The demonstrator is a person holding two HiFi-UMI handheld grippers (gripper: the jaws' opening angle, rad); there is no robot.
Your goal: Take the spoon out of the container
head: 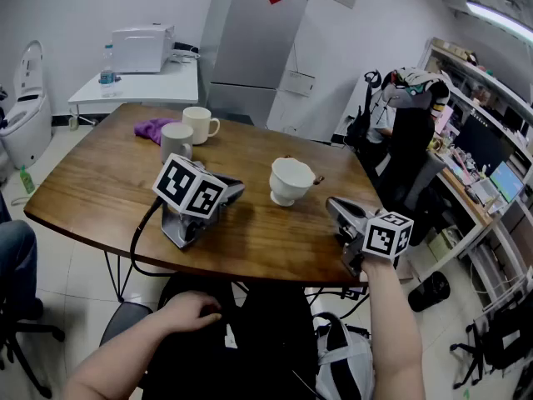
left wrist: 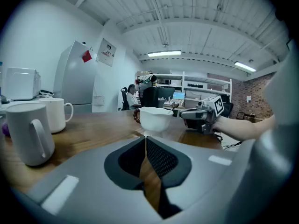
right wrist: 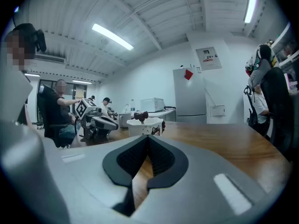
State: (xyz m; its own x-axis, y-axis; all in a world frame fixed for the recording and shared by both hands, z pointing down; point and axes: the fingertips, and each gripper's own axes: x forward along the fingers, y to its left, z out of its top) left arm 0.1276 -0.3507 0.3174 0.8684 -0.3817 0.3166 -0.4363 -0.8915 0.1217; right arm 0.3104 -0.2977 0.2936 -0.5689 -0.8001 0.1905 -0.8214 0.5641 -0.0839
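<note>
The left hand-held gripper (head: 234,190) lies on the wooden bench (head: 92,190), jaws pressed together on nothing. The person's left hand (head: 190,311) is off it, down in the lap. The right hand-held gripper (head: 335,207), at the bench's near edge, is likewise closed and empty. Between them stands the white container (head: 289,183). The spoon (head: 316,178) sits in it, handle over the rim.

Bright, even, cool light from long white fluorescent ceiling tubes (right wrist: 112,36). Faint sheen and soft shadows on the brown wooden oval table (head: 92,182). Both gripper views show strong fisheye bending and black vignetted corners, with the near foreground slightly soft.
</note>
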